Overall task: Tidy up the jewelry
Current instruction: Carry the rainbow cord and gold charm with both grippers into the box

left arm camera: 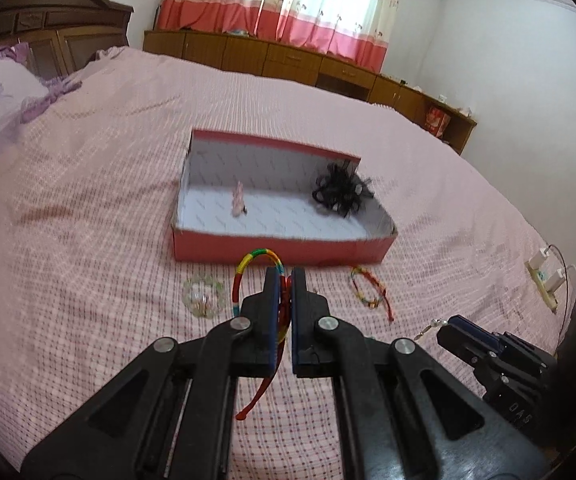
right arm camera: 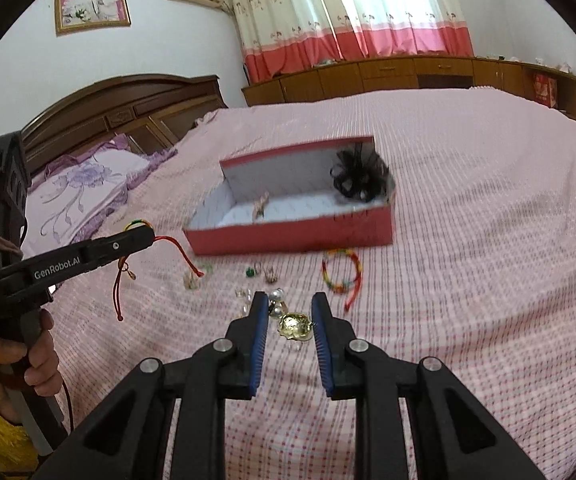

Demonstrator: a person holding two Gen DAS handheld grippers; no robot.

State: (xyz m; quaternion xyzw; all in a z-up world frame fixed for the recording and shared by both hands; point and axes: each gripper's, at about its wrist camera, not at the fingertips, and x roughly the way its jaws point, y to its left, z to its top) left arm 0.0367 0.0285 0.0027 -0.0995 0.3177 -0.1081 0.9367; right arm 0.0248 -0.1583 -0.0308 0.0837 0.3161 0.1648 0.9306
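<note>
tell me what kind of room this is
A home bedroom, most likely: the jewelry lies on a bed with a carved wooden headboard and a pillow, under a framed wedding portrait.

- Left gripper (left arm camera: 284,280): jaws nearly together, pinching something thin between the pads, raised off the surface, pointing toward 12 o'clock.
- Right gripper (right arm camera: 290,306): jaws parted, low, tips toward 12 o'clock.
- Left hand (right arm camera: 27,354): wrapped around its handle at 8 o'clock.
</note>
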